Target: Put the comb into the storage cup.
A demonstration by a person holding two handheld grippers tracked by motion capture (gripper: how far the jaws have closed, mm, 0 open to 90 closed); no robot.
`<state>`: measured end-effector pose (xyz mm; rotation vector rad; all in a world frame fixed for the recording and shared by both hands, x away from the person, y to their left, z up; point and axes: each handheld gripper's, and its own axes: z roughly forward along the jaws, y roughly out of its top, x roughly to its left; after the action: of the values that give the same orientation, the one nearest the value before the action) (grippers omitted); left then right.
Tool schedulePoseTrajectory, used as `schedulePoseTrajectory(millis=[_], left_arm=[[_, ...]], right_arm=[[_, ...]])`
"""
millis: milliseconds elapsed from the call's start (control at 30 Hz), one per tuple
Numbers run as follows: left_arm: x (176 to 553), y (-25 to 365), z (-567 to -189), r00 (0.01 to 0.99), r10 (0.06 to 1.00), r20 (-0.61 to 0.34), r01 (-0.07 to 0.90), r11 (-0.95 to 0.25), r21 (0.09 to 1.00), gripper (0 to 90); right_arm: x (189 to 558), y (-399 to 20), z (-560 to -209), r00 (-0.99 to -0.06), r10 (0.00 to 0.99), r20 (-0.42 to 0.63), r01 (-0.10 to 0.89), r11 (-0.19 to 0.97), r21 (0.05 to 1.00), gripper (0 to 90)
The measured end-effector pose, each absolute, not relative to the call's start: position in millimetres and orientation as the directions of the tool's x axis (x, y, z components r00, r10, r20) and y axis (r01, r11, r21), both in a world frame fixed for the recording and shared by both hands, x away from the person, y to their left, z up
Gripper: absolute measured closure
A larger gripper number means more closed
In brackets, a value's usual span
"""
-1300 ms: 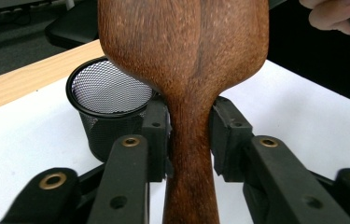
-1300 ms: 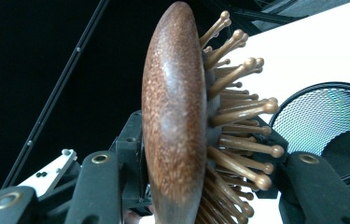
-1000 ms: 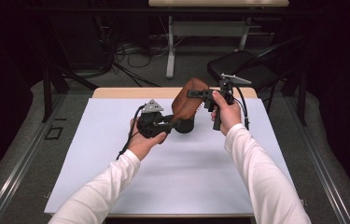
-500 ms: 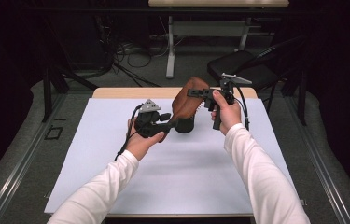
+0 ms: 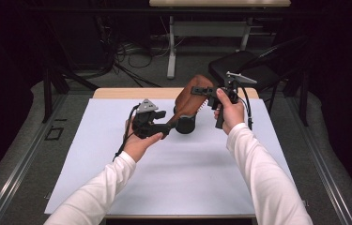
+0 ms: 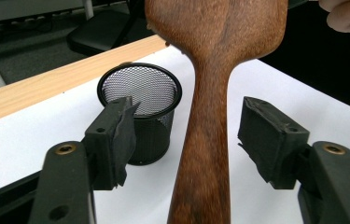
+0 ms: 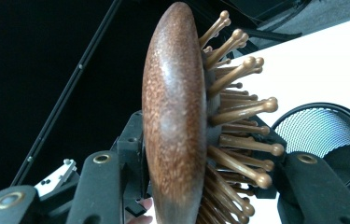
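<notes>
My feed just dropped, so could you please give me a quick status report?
Left gripper jaws just opened, clear of brown wooden hairbrush handle. Right gripper shut on brush head. Black mesh cup upright beyond; nothing in the way.

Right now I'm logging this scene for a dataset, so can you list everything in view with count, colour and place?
Hairbrush: one, brown wood, held above the table's far middle, handle down-left.
Mesh cup: one, black, standing on the sheet under the brush.
Sheet: one, white, covering the table.
Table: one, light wood edge at the far side.
Chair: one, black, beyond the table.
Right gripper: black, clamped on the brush head.
Left gripper: black, jaws just opening, apart from the handle between them.
</notes>
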<state>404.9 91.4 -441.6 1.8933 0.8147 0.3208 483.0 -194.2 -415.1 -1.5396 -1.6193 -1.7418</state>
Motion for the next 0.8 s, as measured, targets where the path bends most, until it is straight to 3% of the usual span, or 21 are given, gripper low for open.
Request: schedulePoseTrajectory(millis=[333, 733, 800], left_arm=[[404, 96, -438, 0.708, 0.693, -0.139, 0.419, -0.253, 0.872, 33.0], [407, 104, -433, 0.705, 0.703, -0.096, 0.378, -0.257, 0.89, 30.7], [407, 105, -433, 0.705, 0.7, -0.115, 0.384, -0.241, 0.891, 27.2]], right_arm=[[483, -200, -407, -0.381, 0.447, 0.81, 0.773, -0.326, 0.544, 50.3], [485, -202, -392, -0.391, 0.476, 0.788, 0.746, -0.336, 0.574, 50.2], [486, -203, -388, -0.392, 0.484, 0.782, 0.74, -0.34, 0.581, 50.2]])
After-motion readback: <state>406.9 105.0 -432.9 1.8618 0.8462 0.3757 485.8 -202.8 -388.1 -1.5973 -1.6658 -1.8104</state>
